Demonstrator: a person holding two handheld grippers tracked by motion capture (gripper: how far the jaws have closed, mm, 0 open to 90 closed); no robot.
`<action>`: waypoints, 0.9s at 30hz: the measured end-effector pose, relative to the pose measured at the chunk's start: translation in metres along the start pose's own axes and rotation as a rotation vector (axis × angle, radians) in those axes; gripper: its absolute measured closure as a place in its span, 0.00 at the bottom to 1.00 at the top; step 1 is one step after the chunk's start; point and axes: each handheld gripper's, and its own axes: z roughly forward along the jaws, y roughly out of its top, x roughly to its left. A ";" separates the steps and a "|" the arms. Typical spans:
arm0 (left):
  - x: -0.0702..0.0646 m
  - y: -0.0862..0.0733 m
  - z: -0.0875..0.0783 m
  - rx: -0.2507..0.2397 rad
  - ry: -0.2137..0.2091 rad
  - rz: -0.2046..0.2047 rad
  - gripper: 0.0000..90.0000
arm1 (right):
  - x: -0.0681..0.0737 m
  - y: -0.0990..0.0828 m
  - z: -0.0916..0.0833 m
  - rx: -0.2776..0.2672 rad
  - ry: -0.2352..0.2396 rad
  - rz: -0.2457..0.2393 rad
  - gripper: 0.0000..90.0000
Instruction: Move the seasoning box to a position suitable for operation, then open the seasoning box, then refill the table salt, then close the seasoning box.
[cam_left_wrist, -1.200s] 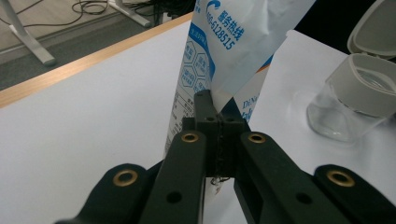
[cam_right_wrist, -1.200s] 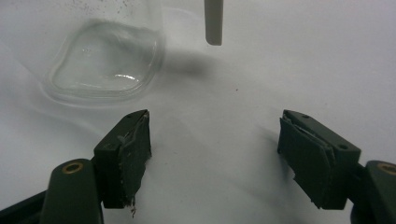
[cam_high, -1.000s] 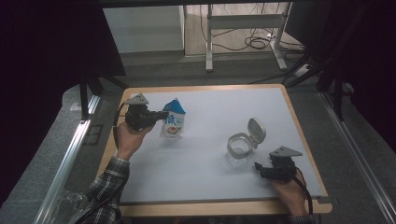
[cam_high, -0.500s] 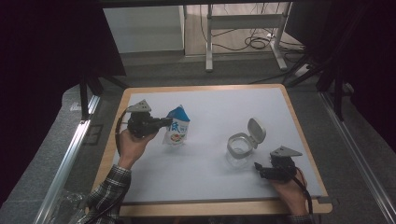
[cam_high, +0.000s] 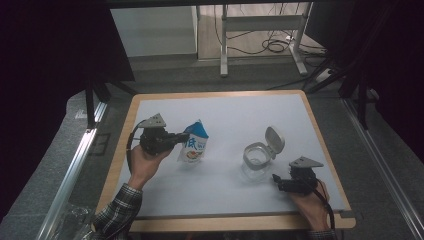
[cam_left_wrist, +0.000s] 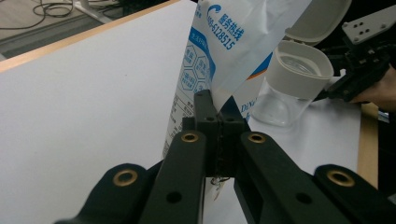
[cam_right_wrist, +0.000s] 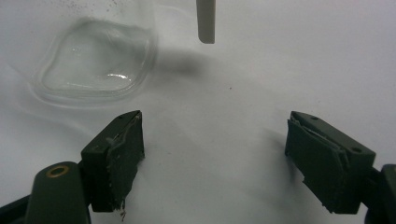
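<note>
A blue and white printed bag hangs tilted above the white mat, left of centre. My left gripper is shut on its edge; in the left gripper view the jaws pinch the bag near its lower corner, my left gripper closed tight. A clear jar with a grey rim stands right of centre, its flip lid raised. The jar shows beyond the bag. My right gripper rests open on the mat just in front of the jar; between its jaws lies bare mat, the jar's base ahead.
The white mat lies on a wood-edged table. A metal rail runs along the left side. Desk legs and cables stand on the floor beyond the table. A crumpled clear plastic item lies at the lower left.
My left gripper has carried the bag a little to the right and nearer, toward the jar. The right gripper and the jar have stayed put.
</note>
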 end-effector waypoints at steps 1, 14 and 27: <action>-0.004 0.000 -0.001 0.000 -0.002 0.005 1.00 | 0.000 0.000 0.000 0.000 -0.001 -0.001 0.22; -0.020 -0.002 -0.002 -0.011 -0.027 0.013 1.00 | 0.007 -0.001 -0.005 -0.014 -0.026 -0.029 0.23; -0.037 -0.006 0.005 -0.014 -0.071 0.021 1.00 | 0.026 -0.002 -0.019 -0.036 0.030 -0.055 0.24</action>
